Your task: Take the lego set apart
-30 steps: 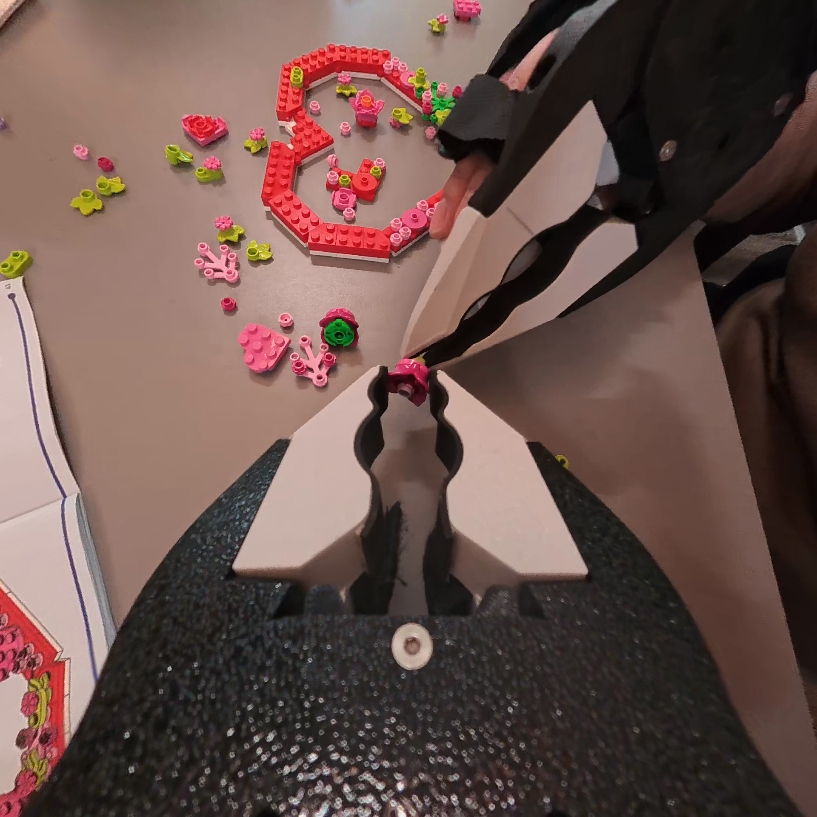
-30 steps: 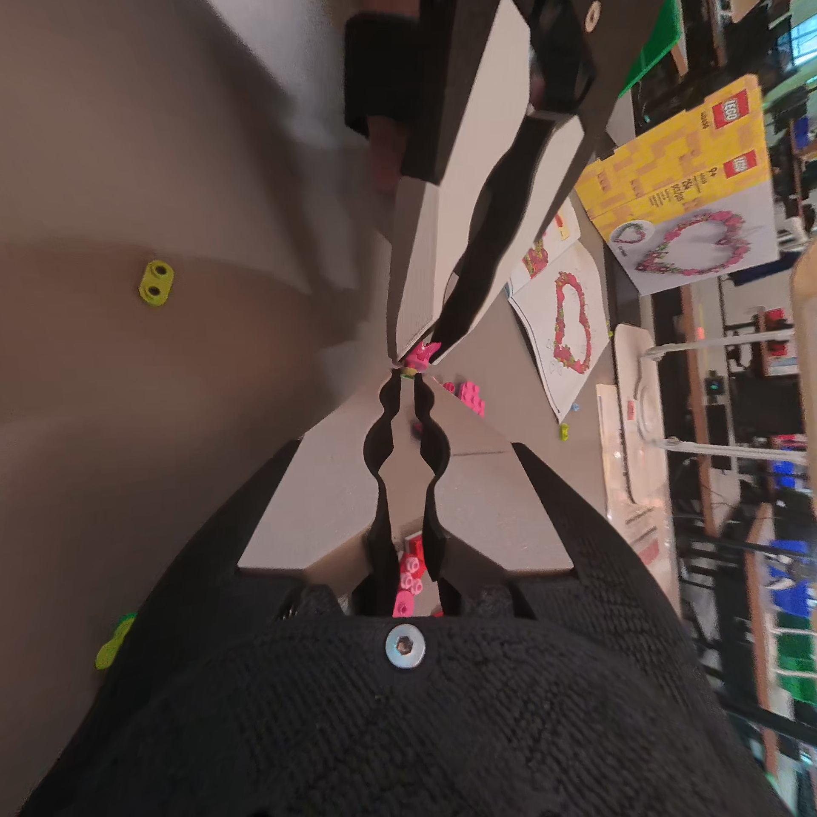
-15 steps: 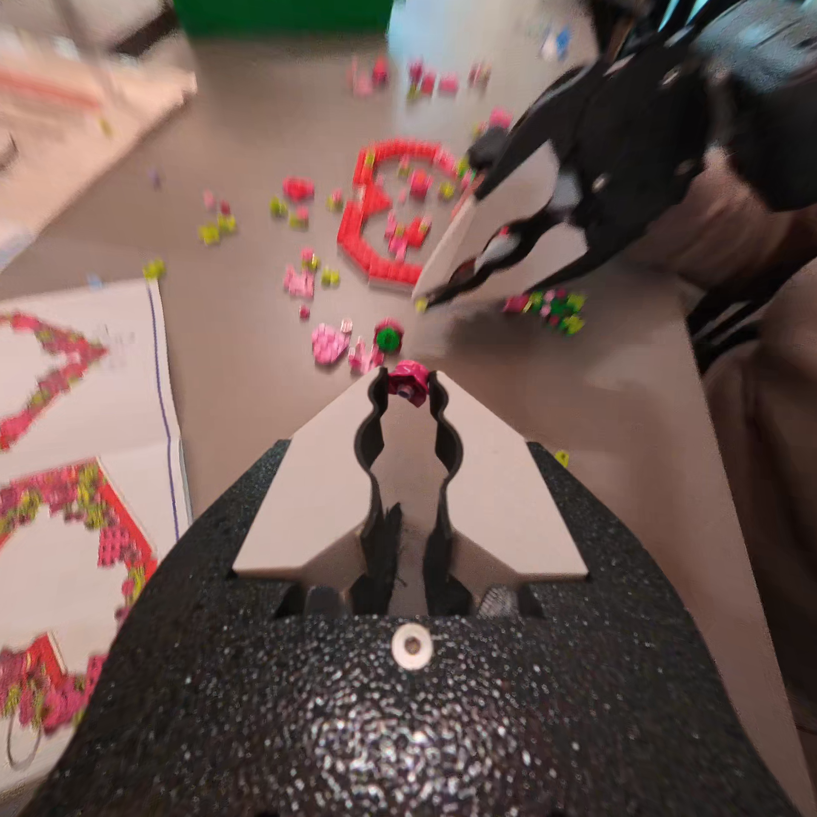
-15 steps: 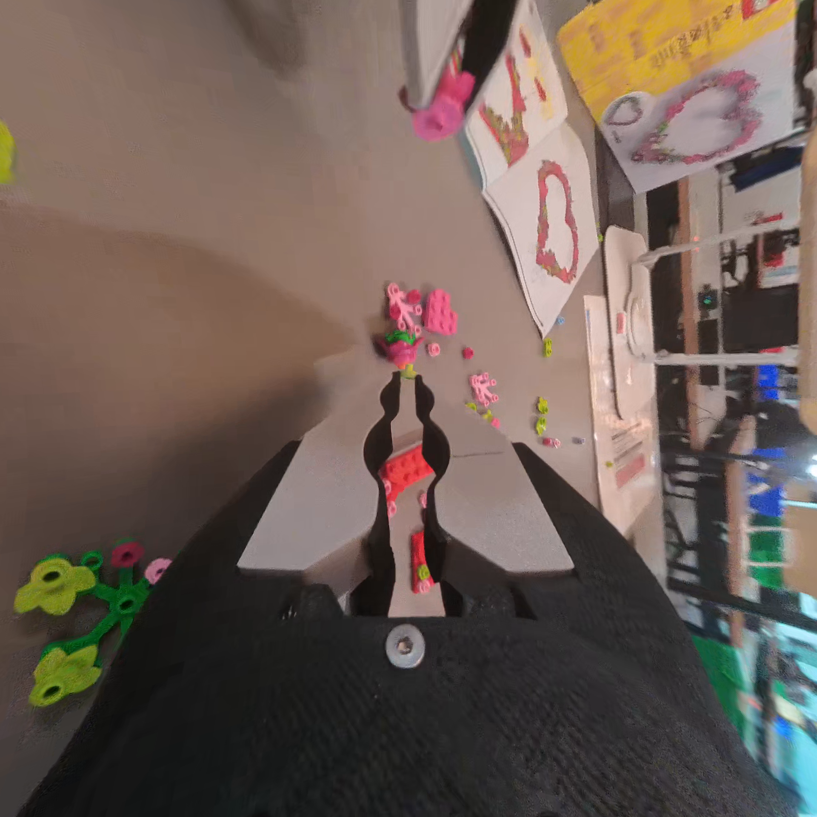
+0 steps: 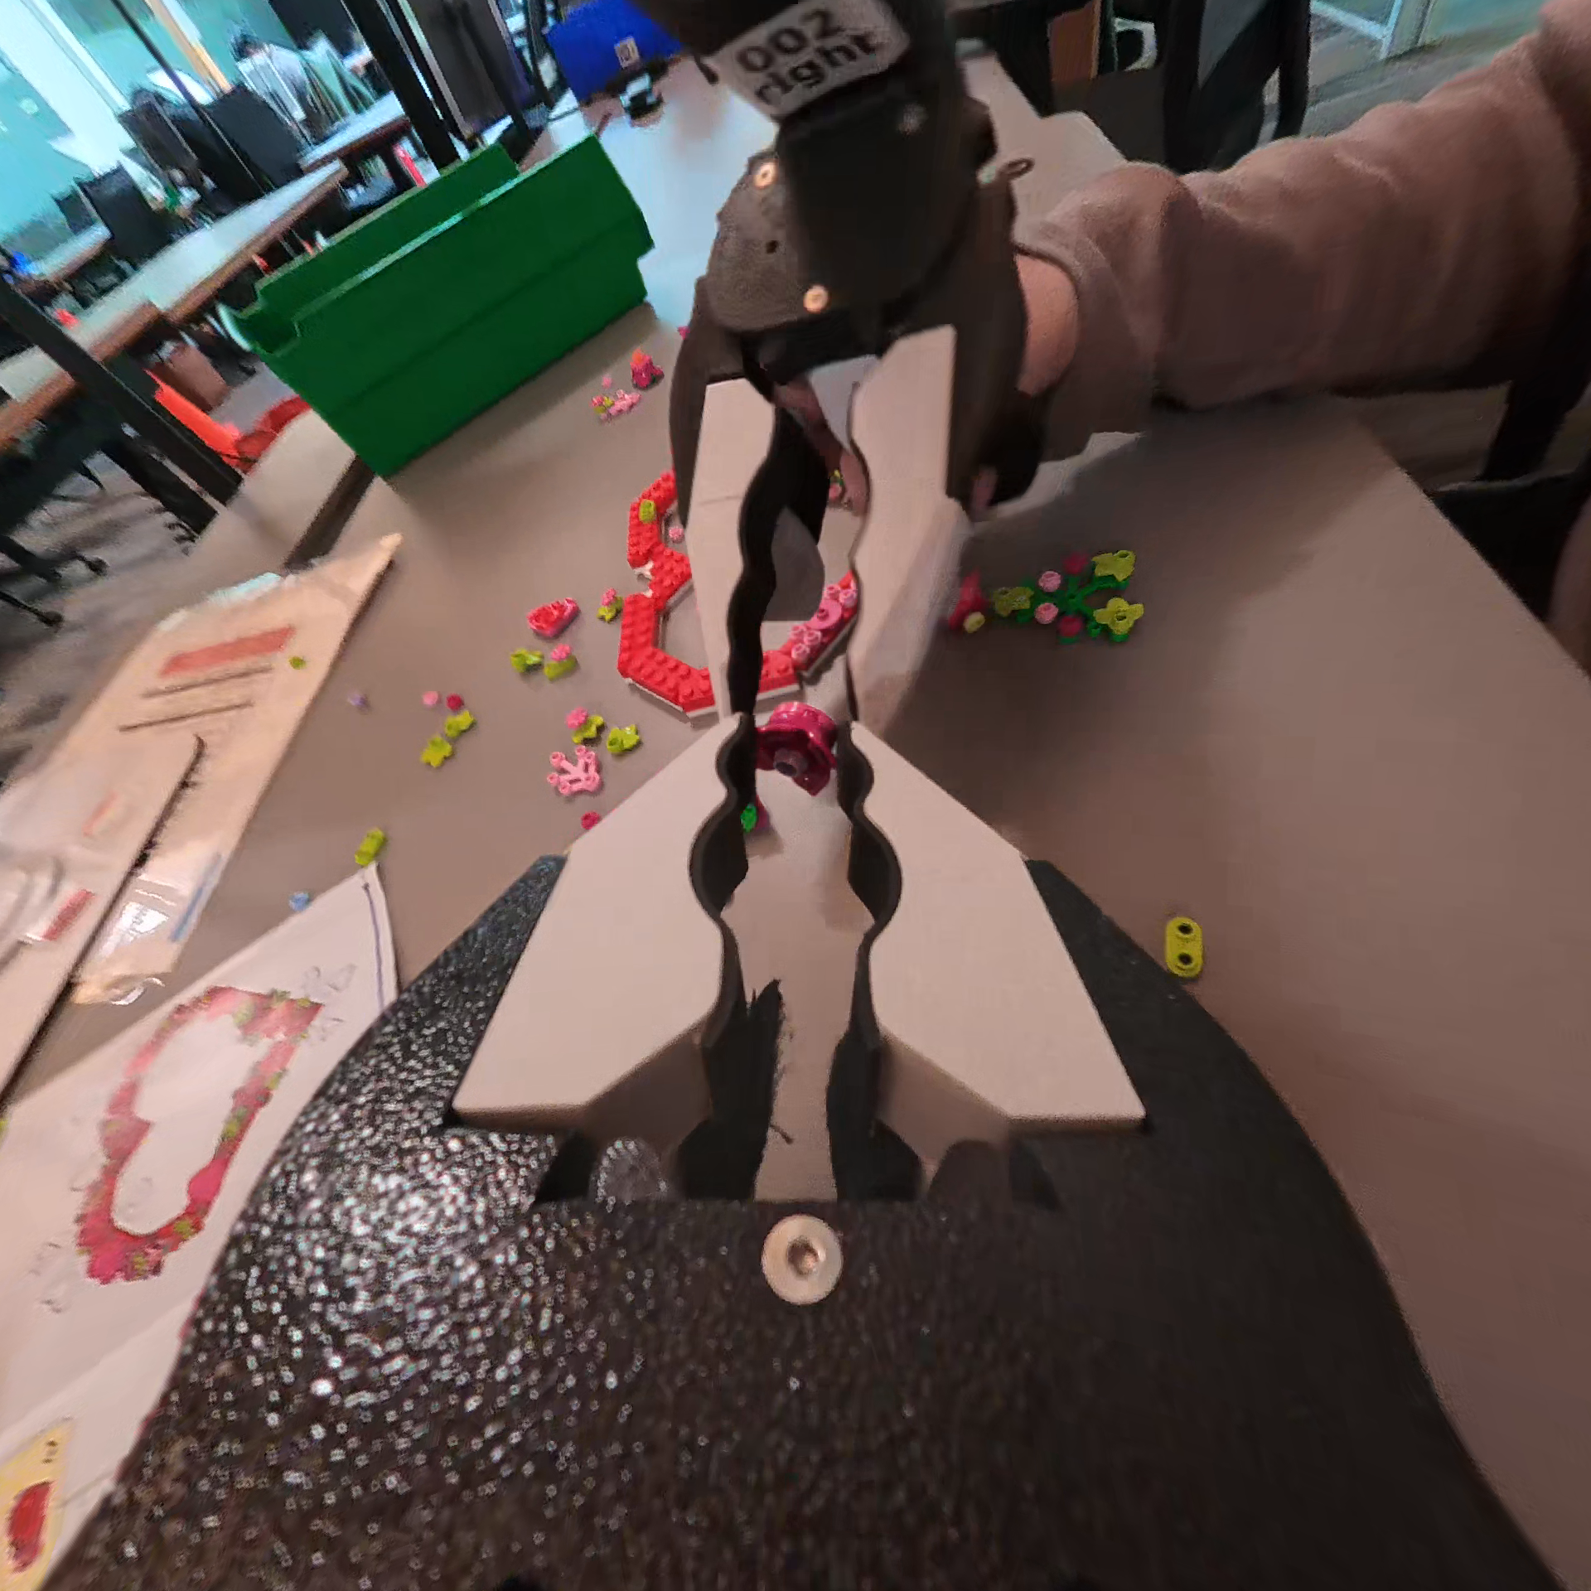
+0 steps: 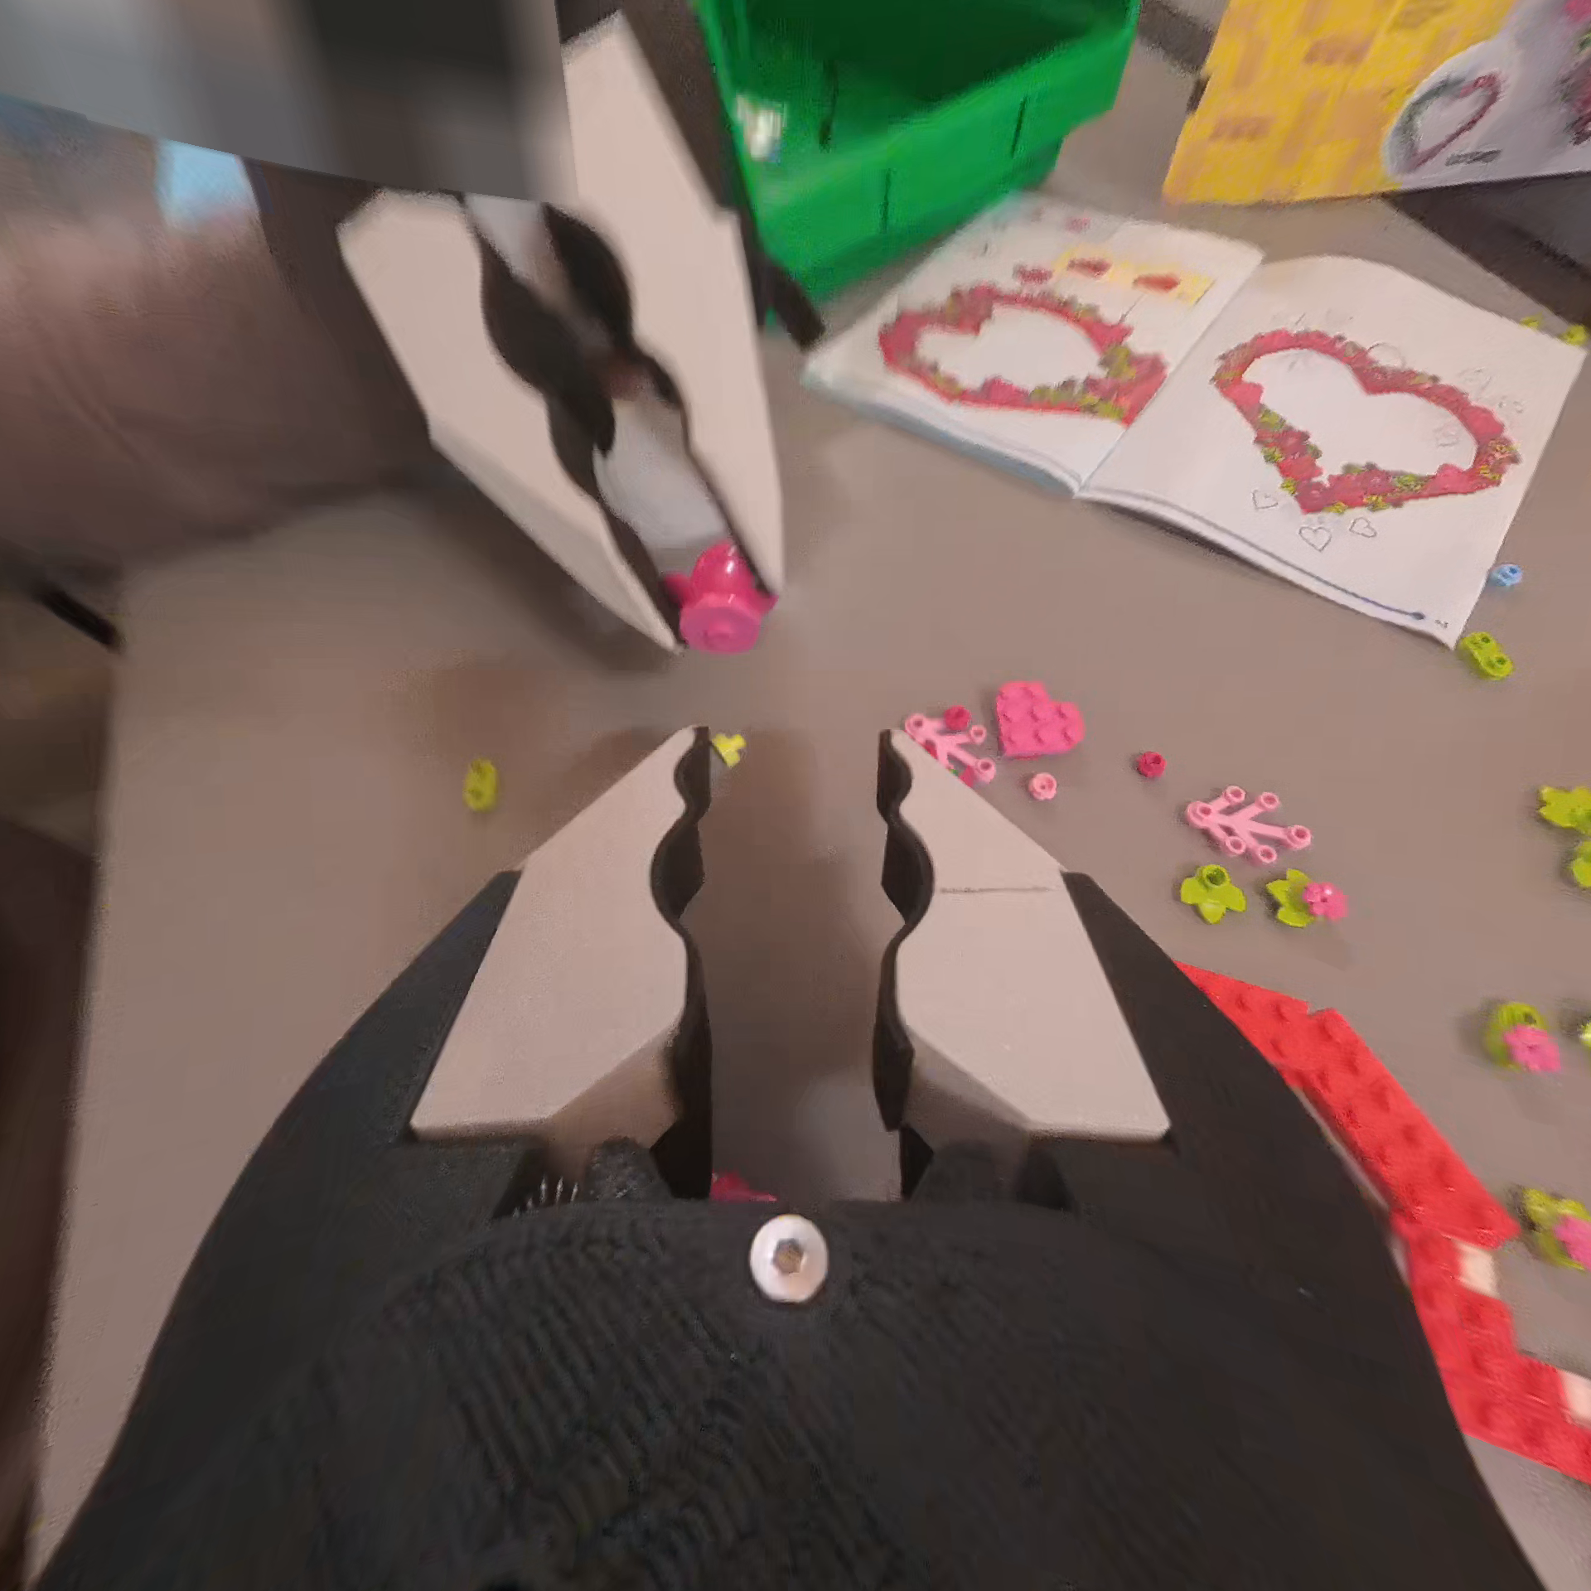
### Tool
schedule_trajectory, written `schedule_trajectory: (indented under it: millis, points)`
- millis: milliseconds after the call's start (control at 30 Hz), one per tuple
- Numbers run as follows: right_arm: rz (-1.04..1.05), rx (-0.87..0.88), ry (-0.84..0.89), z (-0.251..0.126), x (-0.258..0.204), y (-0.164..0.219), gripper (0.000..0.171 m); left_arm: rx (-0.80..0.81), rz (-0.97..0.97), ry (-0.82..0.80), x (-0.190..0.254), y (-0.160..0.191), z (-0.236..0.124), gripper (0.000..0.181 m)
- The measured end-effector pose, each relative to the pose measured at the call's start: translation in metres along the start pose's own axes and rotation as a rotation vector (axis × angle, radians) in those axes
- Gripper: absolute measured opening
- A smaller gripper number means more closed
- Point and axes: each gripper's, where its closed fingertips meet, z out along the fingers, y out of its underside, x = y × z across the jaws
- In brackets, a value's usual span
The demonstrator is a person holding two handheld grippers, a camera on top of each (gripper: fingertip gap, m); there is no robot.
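My left gripper (image 5: 794, 739) is shut on a magenta flower piece (image 5: 796, 751) and holds it above the table; the piece also shows in the right wrist view (image 6: 719, 607). My right gripper (image 6: 792, 740) is open and empty, its tips just above the table. In the left wrist view it (image 5: 796, 689) points down right in front of the left one. A small lime piece (image 6: 727, 747) lies by its left fingertip. The red heart frame (image 5: 663, 663), with several small pieces on it, lies behind; its edge shows at the right (image 6: 1377, 1111).
A green bin (image 5: 448, 293) stands at the back. An open instruction booklet (image 6: 1205, 413) and a yellow box (image 6: 1334, 95) lie beyond. Loose pink and lime pieces, a pink heart plate (image 6: 1033, 719) and a green stem cluster (image 5: 1067, 598) are scattered around. My left and right fingertips are right by each other.
The two grippers, tip to tip on the flower a second ago, have pulled apart. The right one has opened and turned; the left keeps the magenta flower.
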Motion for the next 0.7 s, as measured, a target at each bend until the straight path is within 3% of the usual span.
schedule_trajectory:
  millis: [100,333,633,700]
  points:
    - [0.083,0.031,-0.038,-0.007,0.003,-0.002,0.035,-0.002,0.024,-0.011,0.000,0.000,0.002,0.015]
    - [-0.153,-0.301,0.101,0.007,0.012,0.049,0.047,-0.062,0.020,0.007,0.004,0.013,0.009,0.016]
    - [-0.153,-0.304,0.138,0.003,0.018,0.050,0.076,-0.106,0.046,-0.016,0.001,0.022,0.008,0.016]
    - [-0.147,-0.275,0.134,0.002,0.017,0.046,0.075,-0.105,0.048,-0.018,0.000,0.022,0.008,0.016]
